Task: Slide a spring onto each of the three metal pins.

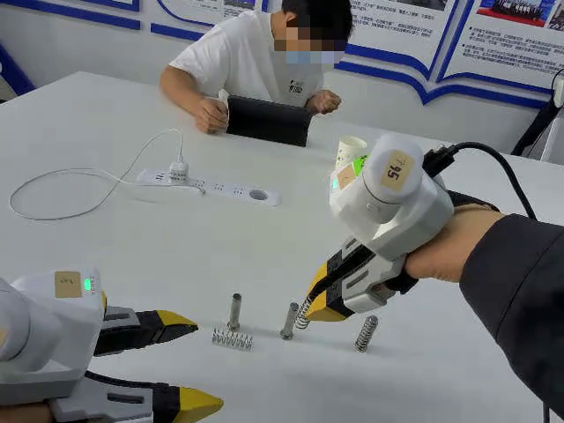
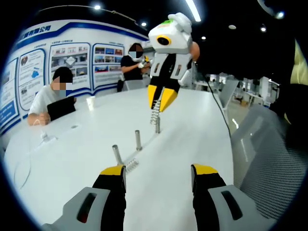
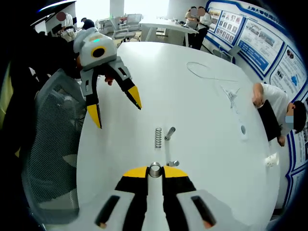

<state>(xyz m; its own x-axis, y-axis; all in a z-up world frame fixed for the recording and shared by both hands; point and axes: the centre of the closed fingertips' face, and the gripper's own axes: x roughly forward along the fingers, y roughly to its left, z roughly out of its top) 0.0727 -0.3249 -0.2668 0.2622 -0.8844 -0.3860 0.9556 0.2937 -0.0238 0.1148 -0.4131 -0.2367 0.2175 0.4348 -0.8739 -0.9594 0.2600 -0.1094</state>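
Over by the middle pin [image 1: 289, 320], the right gripper [image 1: 315, 304] is clamped on a spring [image 1: 304, 314] that hangs just beside that pin, not on it yet. The left gripper [image 1: 208, 366] has its jaws wide apart and holds nothing. A loose spring [image 1: 232, 338] lies flat by the leftmost pin [image 1: 234, 311].

The head view's edge crops the left claw [image 1: 208, 366]; the right claw [image 1: 314, 308] covers part of its spring [image 1: 302, 319].

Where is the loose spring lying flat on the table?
In the head view, the loose spring lies just in front of the leftmost pin, right of the left gripper.
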